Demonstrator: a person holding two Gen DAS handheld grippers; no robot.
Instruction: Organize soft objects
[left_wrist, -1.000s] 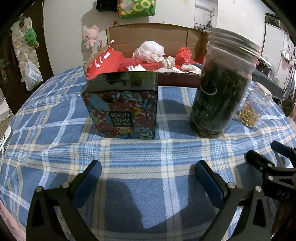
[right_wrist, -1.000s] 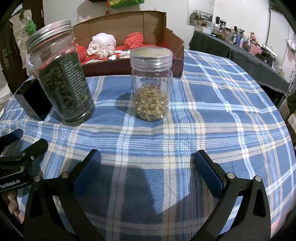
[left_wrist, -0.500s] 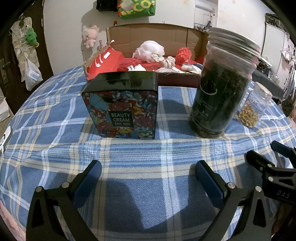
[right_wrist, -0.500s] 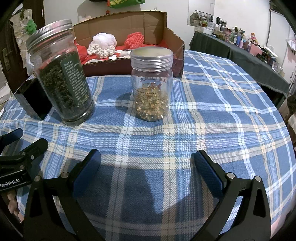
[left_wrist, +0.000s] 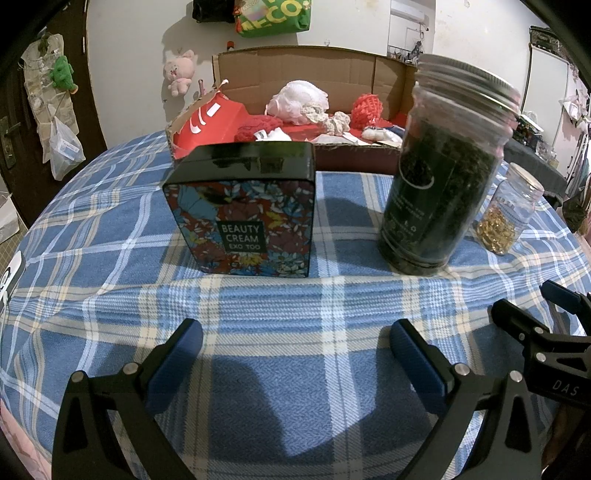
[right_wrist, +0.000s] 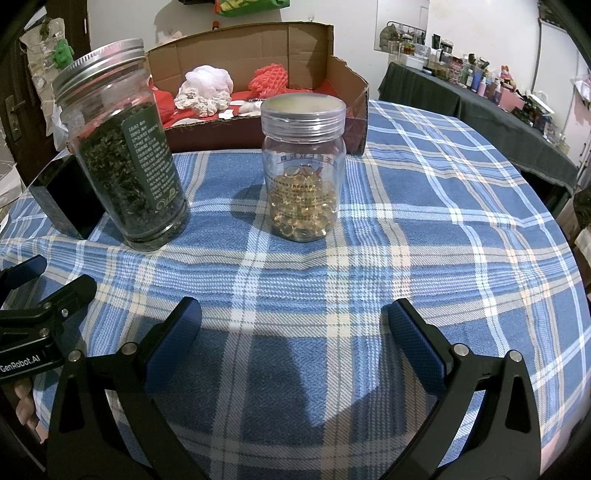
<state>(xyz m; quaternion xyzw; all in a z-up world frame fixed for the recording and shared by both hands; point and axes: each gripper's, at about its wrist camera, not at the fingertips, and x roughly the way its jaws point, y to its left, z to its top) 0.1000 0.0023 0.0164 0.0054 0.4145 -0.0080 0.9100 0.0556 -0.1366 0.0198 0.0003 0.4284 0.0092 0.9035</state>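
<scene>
We note a floral tin (left_wrist: 251, 221), tall jar of dark leaves (right_wrist: 122, 155), capsule jar (right_wrist: 303, 173), all upright on plaid cloth (right_wrist: 424, 236).

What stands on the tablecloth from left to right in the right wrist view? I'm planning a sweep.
Black tin → tall jar of dark dried leaves → small jar of golden capsules.

- tin (left_wrist: 251, 218) sits on the worktop (left_wrist: 110, 236), left of the tall jar (left_wrist: 443, 170)
- short jar (right_wrist: 303, 173) is right of the tall one
- cardboard box (right_wrist: 258, 55) at the far side behind all three, soft stuff (left_wrist: 299, 101) inside it
</scene>
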